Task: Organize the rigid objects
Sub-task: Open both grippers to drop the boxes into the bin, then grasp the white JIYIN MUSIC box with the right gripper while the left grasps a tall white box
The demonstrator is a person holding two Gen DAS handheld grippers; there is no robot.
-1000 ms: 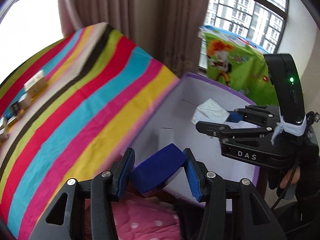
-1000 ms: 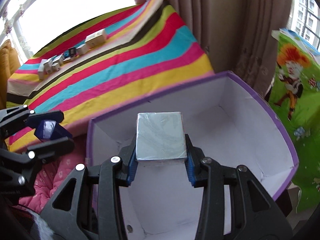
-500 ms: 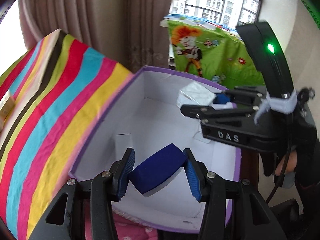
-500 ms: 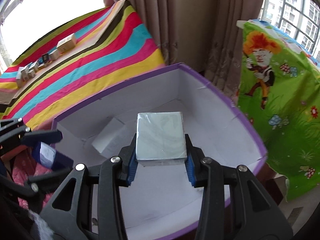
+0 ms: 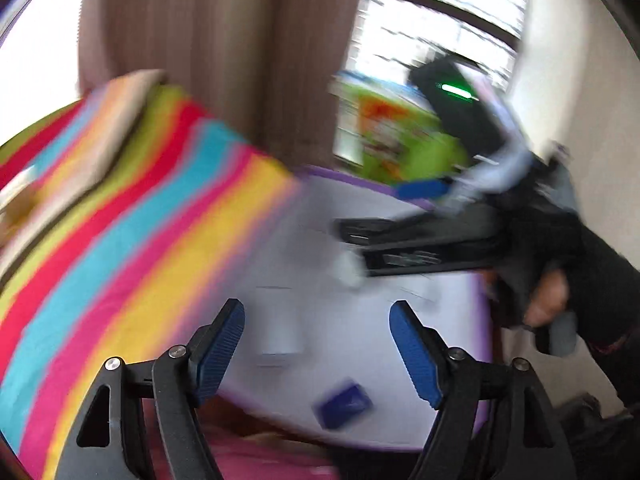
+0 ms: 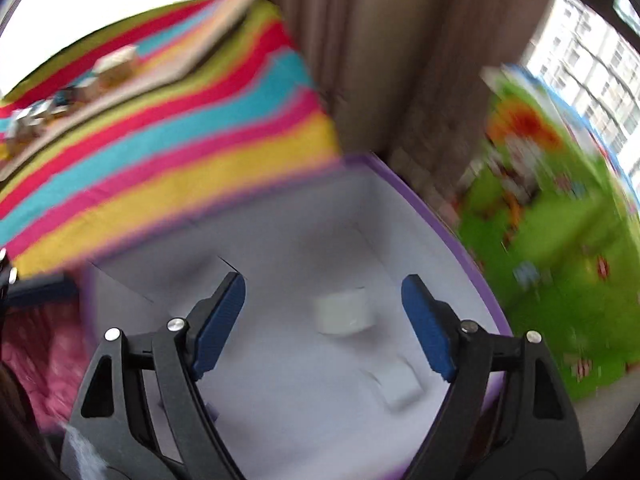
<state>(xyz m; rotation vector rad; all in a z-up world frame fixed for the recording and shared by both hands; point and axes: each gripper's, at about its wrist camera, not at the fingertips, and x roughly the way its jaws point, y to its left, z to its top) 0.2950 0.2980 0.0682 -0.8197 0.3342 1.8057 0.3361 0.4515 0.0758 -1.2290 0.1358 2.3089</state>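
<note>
No legible text, all blurred.

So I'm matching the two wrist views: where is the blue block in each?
Left wrist: the blue block lies in the purple box, low between the open fingers.
Right wrist: not in it; only pale blocks show.
Shared landmark: the striped cloth beside the box.

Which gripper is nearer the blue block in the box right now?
Left. The left gripper hangs open directly above the blue block lying in the purple box. The right gripper, also open, hangs farther along, over the white block.
</note>
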